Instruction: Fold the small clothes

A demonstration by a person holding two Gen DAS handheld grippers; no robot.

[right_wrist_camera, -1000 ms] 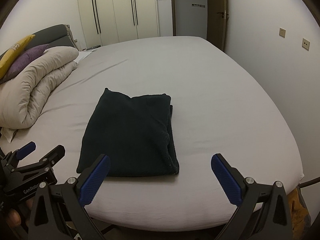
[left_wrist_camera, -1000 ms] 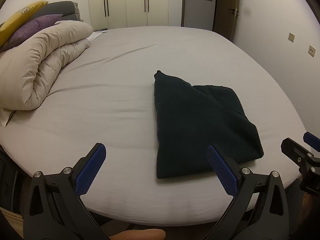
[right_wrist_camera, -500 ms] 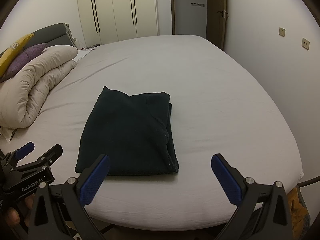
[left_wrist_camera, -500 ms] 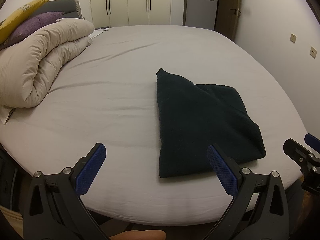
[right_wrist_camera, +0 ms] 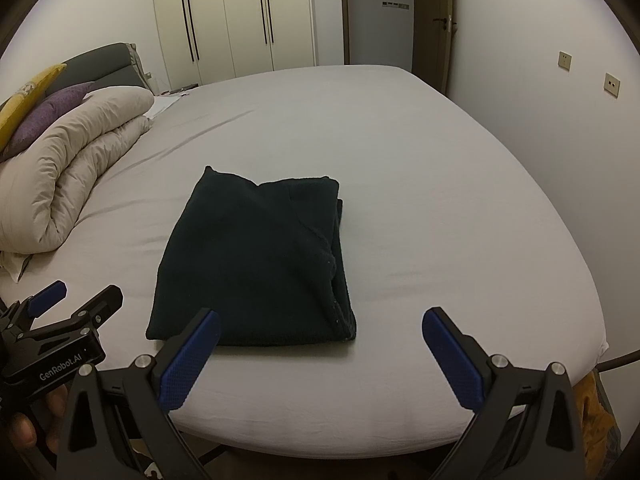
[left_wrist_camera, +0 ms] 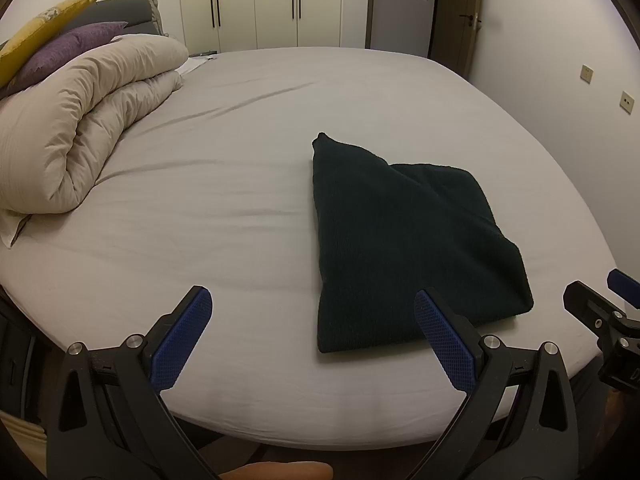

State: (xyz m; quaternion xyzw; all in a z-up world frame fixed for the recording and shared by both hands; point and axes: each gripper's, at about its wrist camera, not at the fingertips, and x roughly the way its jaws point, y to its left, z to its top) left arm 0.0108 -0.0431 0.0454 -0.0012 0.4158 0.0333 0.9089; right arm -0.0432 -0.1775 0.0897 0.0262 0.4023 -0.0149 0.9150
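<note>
left gripper (left_wrist_camera: pixel 314 330) spread wide, right gripper (right_wrist_camera: pixel 320 350) spread wide

Folded garment (right_wrist_camera: pixel 252 264) lies on bed (right_wrist_camera: pixel 440 200), duvet (right_wrist_camera: pixel 68 176) left.

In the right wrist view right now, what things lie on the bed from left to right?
Yellow pillow → purple pillow → rolled beige duvet → folded dark garment, all on the bed.

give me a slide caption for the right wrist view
Open right gripper held short of a folded dark garment on a grey-sheeted bed, nothing gripped.
</note>
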